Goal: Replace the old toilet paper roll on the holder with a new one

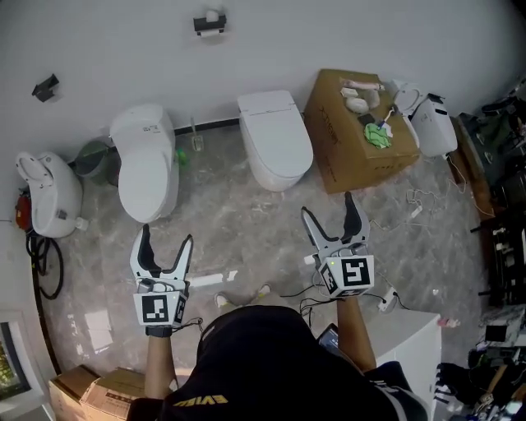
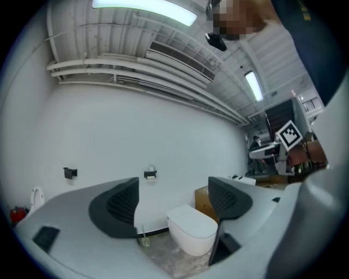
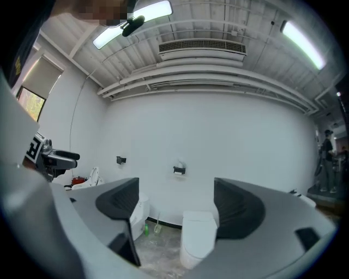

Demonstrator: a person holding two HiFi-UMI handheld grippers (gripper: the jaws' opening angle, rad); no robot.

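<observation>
Both grippers are released. The left gripper (image 1: 168, 234) and the right gripper (image 1: 327, 204) are held side by side in front of the person, well apart from each other. On each one the jaws stand wide apart and nothing is between them; only the far wall and the toilets are seen through the gap.

The holder (image 1: 209, 23) is a small black bracket on the white wall (image 1: 345, 33), far from both grippers. It is fixed above the space between the two toilets. A small white thing (image 1: 213, 14) sits on it, probably the roll, but it is too small here to be sure. A second black bracket (image 1: 45, 86) is on the same wall, more to the left.

Below the holder stand a rounded white toilet (image 1: 148, 160) and a more square white toilet (image 1: 275, 136), both on the grey marbled floor (image 1: 238, 230). A toilet brush (image 1: 197, 140) stands between them, near the wall. Just beside the square toilet, on its right, is a cardboard box (image 1: 345, 156) with a green cloth (image 1: 378, 136) and some small pale things on top
</observation>
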